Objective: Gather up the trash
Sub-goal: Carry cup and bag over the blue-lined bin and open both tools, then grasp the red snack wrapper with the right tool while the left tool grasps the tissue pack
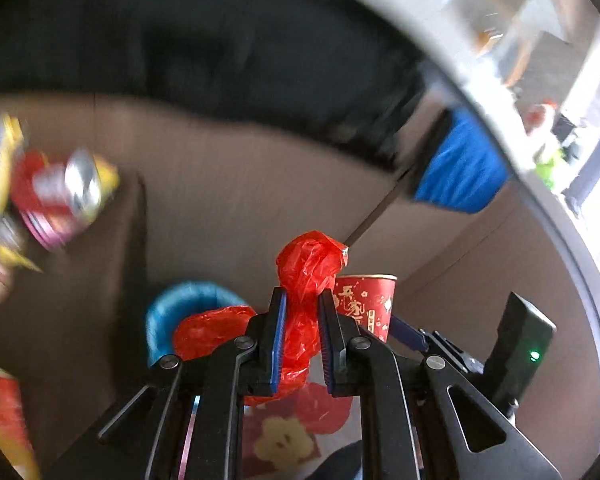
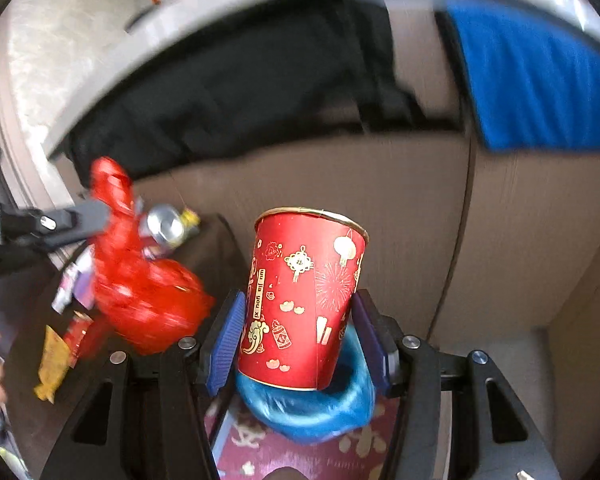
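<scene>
My left gripper (image 1: 303, 300) is shut on a crumpled red plastic bag (image 1: 306, 276), held in the air; the bag also shows in the right wrist view (image 2: 148, 292) with the left gripper's finger (image 2: 76, 216) on it. My right gripper (image 2: 298, 320) is shut on a red paper cup with gold prints (image 2: 304, 296), upright and slightly tilted; it also shows in the left wrist view (image 1: 366, 304). Below both sits a bin lined with a blue bag (image 2: 312, 412), also in the left wrist view (image 1: 180, 300).
A dark side table (image 2: 216, 248) holds a crushed can (image 2: 166, 226) and wrappers (image 2: 54, 360). A brown sofa (image 1: 220, 184) with a black cloth (image 1: 220, 40) and a blue cloth (image 2: 540, 80) lies behind. A red patterned rug (image 2: 260, 448) is below.
</scene>
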Motion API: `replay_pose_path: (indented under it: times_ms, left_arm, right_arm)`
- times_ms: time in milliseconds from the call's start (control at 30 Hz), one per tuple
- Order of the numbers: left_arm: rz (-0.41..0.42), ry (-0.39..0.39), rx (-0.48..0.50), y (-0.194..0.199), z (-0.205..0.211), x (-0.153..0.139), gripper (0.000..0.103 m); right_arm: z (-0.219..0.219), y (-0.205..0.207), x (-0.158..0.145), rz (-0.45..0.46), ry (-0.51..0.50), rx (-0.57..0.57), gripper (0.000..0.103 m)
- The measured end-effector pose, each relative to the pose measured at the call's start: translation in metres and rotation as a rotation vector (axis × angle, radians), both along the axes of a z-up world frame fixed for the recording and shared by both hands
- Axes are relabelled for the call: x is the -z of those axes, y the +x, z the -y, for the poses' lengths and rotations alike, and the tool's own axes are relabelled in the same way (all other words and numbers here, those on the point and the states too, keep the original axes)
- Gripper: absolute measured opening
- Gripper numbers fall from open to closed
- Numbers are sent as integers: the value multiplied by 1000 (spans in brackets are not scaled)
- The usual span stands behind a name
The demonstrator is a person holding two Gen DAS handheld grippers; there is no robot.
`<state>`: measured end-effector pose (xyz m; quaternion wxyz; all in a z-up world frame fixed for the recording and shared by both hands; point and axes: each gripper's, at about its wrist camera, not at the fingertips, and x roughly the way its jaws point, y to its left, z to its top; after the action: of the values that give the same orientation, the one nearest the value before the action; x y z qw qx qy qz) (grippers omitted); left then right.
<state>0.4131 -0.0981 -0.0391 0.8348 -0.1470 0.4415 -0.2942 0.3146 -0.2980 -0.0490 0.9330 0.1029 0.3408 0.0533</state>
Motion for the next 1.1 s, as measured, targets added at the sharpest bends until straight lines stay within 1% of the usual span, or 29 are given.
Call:
replay_pose_path:
  times_ms: [100, 233, 267, 300, 333, 400, 467, 533, 600, 633, 767, 833, 867, 900, 967, 1000, 1033, 1100]
  left_arm:
    - [-103, 24, -27, 26, 15, 54, 16]
    - [-170, 71, -54, 49, 23, 99, 16]
    - [-180, 77, -60, 53, 25, 103, 17]
    - [-193, 82, -64, 59, 26, 110, 19]
    - [-199, 89, -62, 64, 26, 115, 24]
    - [-209, 107, -65, 69, 19, 124, 27]
    - [-220, 111, -67, 72, 16, 127, 31]
    - [-221, 113, -61, 72, 14, 126, 32]
    - [-213, 116, -52, 70, 14, 121, 32]
    - [-206, 120, -51, 71, 14, 123, 32]
    - [-167, 103, -55, 64, 8, 104, 32]
    - [-134, 85, -57, 51, 3, 80, 32]
    - [-123, 83, -57, 48, 1, 74, 32]
    - [-97, 83, -54, 37, -5, 58, 32]
    - [-48, 93, -53, 21, -18, 36, 32]
    - [-31, 104, -56, 16, -22, 32, 32]
    - [-3, 123, -68, 3, -35, 21, 32]
    - [27, 152, -91, -16, -58, 6, 32]
  right_arm:
    - [6, 22, 42, -73, 25, -7, 51]
    - [7, 59, 94, -155, 66, -23, 51]
    - [6, 65, 102, -169, 76, -25, 51]
    - [4, 73, 114, -187, 86, -28, 52]
    - [3, 80, 124, -202, 96, -29, 53]
    - [3, 92, 141, -218, 130, -31, 54]
    - [4, 100, 158, -232, 167, -14, 55]
    - [4, 104, 171, -250, 178, -5, 55]
    - [2, 106, 178, -267, 169, -6, 55]
    - [0, 105, 178, -268, 156, -6, 55]
    - [-4, 96, 172, -257, 131, -22, 55]
    - [-5, 90, 161, -250, 125, -23, 55]
    - [-4, 86, 156, -245, 117, -21, 55]
    - [-6, 84, 152, -238, 111, -23, 55]
    - [-13, 75, 127, -199, 88, -45, 55]
    - [-16, 72, 118, -181, 74, -60, 55]
    - [-25, 65, 102, -153, 54, -85, 55]
    - [-41, 54, 77, -110, 32, -134, 55]
